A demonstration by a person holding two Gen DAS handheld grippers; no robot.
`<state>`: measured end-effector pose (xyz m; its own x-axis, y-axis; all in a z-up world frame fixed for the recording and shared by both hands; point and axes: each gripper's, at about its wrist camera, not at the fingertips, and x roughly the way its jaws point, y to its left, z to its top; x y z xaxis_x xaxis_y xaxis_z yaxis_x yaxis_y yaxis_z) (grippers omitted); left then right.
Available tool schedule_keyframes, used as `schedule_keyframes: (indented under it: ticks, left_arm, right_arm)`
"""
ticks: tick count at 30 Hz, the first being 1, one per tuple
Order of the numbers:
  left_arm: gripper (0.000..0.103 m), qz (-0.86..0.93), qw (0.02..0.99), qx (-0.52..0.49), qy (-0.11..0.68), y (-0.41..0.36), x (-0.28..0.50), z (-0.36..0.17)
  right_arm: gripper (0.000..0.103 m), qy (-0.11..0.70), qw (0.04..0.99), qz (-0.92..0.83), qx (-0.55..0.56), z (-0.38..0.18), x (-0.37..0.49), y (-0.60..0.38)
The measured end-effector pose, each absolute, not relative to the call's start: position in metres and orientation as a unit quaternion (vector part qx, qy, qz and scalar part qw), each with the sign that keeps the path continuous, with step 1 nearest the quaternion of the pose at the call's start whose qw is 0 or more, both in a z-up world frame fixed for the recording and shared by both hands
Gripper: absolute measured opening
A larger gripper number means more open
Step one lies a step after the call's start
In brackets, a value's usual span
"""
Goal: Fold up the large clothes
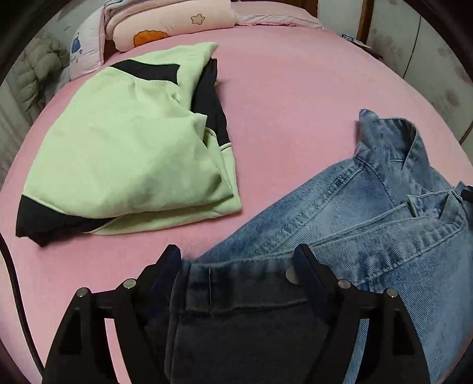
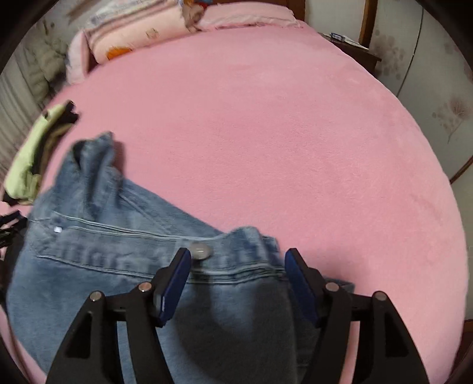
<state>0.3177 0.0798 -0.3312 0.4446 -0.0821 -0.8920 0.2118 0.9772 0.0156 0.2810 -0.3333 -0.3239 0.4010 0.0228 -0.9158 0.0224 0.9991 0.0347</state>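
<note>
A light blue denim jacket (image 1: 384, 212) lies on the pink bed (image 1: 295, 103), collar toward the far side. My left gripper (image 1: 236, 260) is open, its two fingers standing wide apart over the jacket's dark near hem. In the right wrist view the same denim jacket (image 2: 103, 230) lies at the lower left. My right gripper (image 2: 238, 260) is open over the jacket's edge, close to a metal button (image 2: 201, 251). Neither gripper holds cloth.
A folded light green and black garment (image 1: 127, 153) lies on the bed to the left, and shows small in the right wrist view (image 2: 32, 153). Pink pillows and quilts (image 1: 165, 26) are stacked at the head. A wooden nightstand (image 2: 351, 50) stands at the far right.
</note>
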Motion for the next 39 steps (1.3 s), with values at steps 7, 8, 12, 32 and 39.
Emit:
schedule_keyframes:
  ticks: [7,8,12,32,39]
  left_arm:
    - [0.0,-0.037,0.851,0.149,0.501,0.066,0.314,-0.335]
    - [0.0,-0.021,0.859,0.159,0.487,0.065,0.309,-0.329]
    - [0.0,0.065,0.889,0.135,0.432,0.089,0.3,-0.286]
    - [0.064,-0.091,0.86,0.08,0.496,0.115,0.306,-0.284]
    - [0.064,-0.139,0.824,0.039,0.547,0.128,0.291,-0.296]
  right_arm:
    - [0.025,0.554,0.832,0.015,0.036,-0.327,0.289,-0.341]
    - [0.025,0.547,0.837,0.014,0.025,-0.323,0.285,-0.34]
    - [0.023,0.481,0.876,-0.005,0.03,-0.277,0.265,-0.338]
    - [0.034,0.514,0.857,-0.022,0.022,-0.303,0.279,-0.337]
    - [0.035,0.497,0.867,-0.003,0.03,-0.285,0.262,-0.339]
